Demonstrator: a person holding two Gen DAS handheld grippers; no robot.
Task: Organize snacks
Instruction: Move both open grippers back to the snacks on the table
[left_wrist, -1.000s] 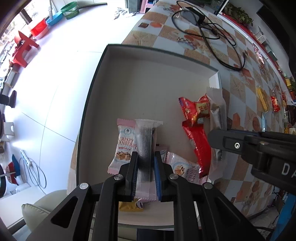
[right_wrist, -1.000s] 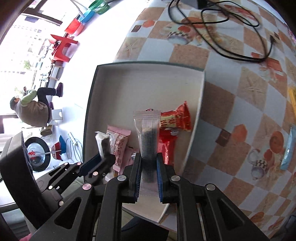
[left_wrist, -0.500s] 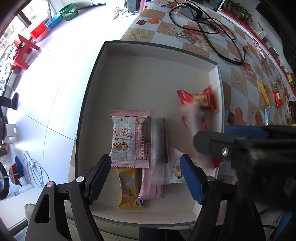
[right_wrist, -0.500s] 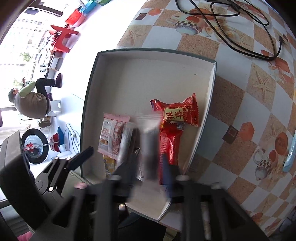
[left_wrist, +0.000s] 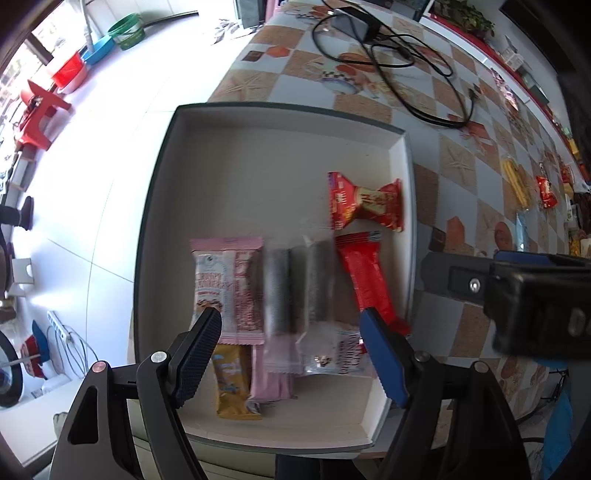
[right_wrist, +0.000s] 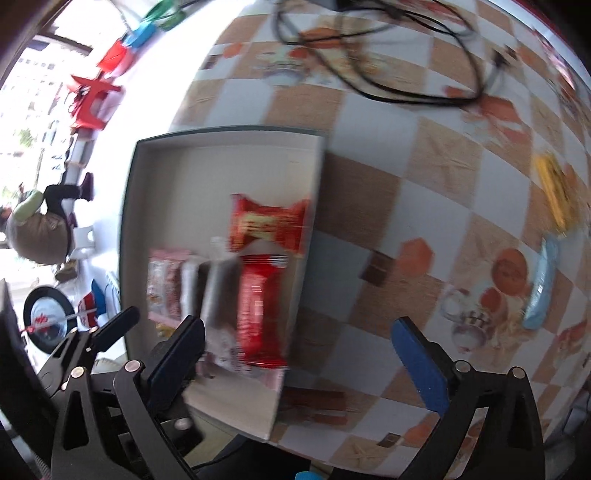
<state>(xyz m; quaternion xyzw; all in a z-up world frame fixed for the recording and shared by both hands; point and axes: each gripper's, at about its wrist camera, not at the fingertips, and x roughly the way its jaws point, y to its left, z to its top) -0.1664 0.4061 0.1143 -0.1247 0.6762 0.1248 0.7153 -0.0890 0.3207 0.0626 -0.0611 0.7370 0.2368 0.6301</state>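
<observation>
**Both tongs spread over a half-filled snack tray**

The white tray (left_wrist: 280, 155) was seen lying at the table's edge, its dark rim running along the drop to the floor at 9 o'clock. The half toward 12 o'clock lay bare; the snacks were crowded toward 6 o'clock, and the red wrappers nearly met the wall at 3 o'clock.

The left gripper (left_wrist: 291, 354) was held wide apart above the packets, nothing clasped between its pads. The right gripper (right_wrist: 306, 362) was caught with its jaws opening (already spread very wide), nothing gripped, straddling the tray's right wall.

Only the left view showed a yellow packet (left_wrist: 234, 384) and a pink one beneath the pile. Only the right view showed a light-blue packet (right_wrist: 541, 284) out on the checked cloth (right_wrist: 424, 155).

Counted in the tray: two clear sleeves (left_wrist: 295, 291) with dark contents, two red wrappers (left_wrist: 364, 205), one pink cranberry packet (left_wrist: 227, 288). One black cable (left_wrist: 399, 62) was coiled at 12 o'clock.
</observation>
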